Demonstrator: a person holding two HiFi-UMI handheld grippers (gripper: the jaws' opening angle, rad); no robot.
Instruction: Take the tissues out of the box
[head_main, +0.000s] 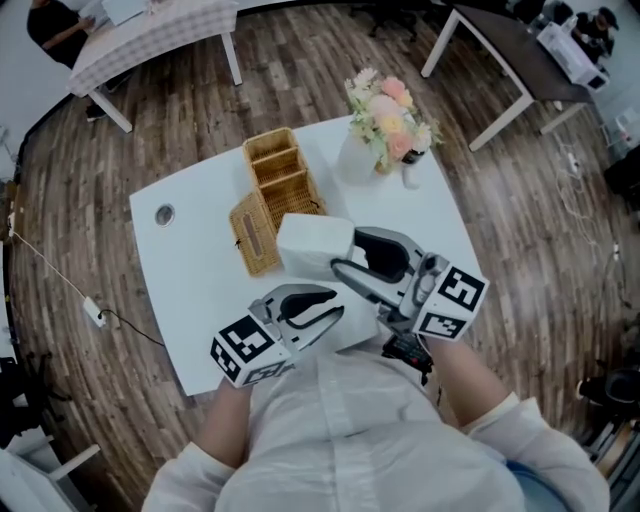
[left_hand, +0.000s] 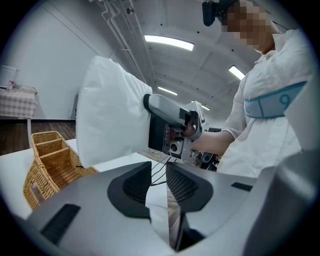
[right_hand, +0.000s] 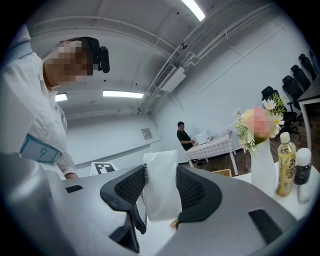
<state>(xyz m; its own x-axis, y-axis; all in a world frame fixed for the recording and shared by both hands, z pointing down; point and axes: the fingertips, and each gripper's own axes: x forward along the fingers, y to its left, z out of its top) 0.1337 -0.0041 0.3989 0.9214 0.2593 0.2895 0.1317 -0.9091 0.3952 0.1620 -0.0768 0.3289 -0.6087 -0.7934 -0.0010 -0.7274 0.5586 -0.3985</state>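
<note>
Table (head_main: 195, 265) white on wood floor (head_main: 100, 200), right hand-held gripper (right_hand: 161, 195) clamped on tissue pack (head_main: 310, 245), left hand-held gripper (left_hand: 159, 181) slightly apart

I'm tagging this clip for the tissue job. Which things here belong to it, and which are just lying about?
Part of the job:
- white tissue pack, clamped in the right gripper
- woven tissue box
- left gripper, jaws slightly apart

Just lying about:
- compartment basket
- vase of flowers
- yellow bottle
- dark bottle
</note>
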